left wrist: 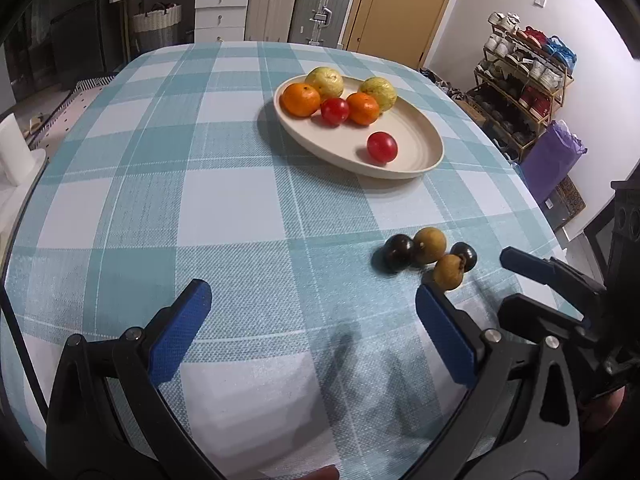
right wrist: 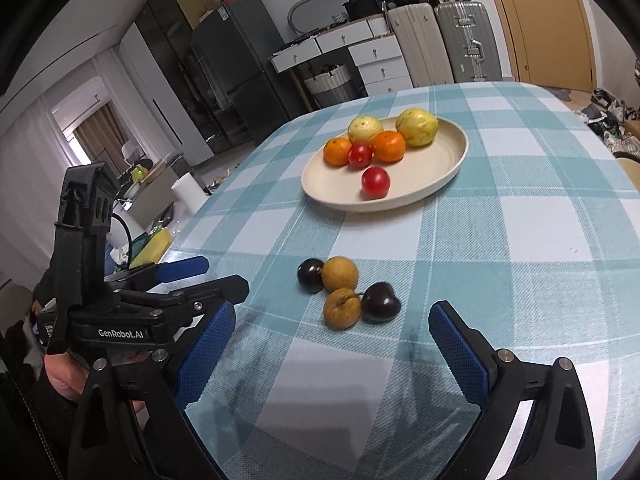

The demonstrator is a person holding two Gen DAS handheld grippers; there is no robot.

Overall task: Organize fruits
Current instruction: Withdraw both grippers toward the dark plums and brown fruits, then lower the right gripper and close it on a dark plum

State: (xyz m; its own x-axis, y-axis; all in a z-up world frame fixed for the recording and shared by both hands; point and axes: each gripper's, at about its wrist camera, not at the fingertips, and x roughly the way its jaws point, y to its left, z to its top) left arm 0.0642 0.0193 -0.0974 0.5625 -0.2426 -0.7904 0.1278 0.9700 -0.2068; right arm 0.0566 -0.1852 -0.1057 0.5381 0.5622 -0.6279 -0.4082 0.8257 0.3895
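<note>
A cream oval plate [left wrist: 416,128] [right wrist: 432,168] on the checked tablecloth holds two oranges [left wrist: 301,99], two yellow-green fruits [left wrist: 325,81] and two red tomatoes [left wrist: 382,147] [right wrist: 375,182]. Nearer me, two dark cherries [left wrist: 398,250] [right wrist: 380,302] and two brown longans [left wrist: 429,245] [right wrist: 340,274] lie together on the cloth. My left gripper [left wrist: 312,300] is open and empty, left of the small fruits. My right gripper [right wrist: 332,320] is open and empty, just short of them; it also shows at the right of the left wrist view [left wrist: 552,268].
The round table's checked cloth [left wrist: 224,208] [right wrist: 520,240] drops off at all sides. Suitcases [left wrist: 320,4], white drawers [left wrist: 220,12], a door and a shoe rack [left wrist: 520,92] stand beyond the table. A paper roll [right wrist: 190,194] sits off the left edge.
</note>
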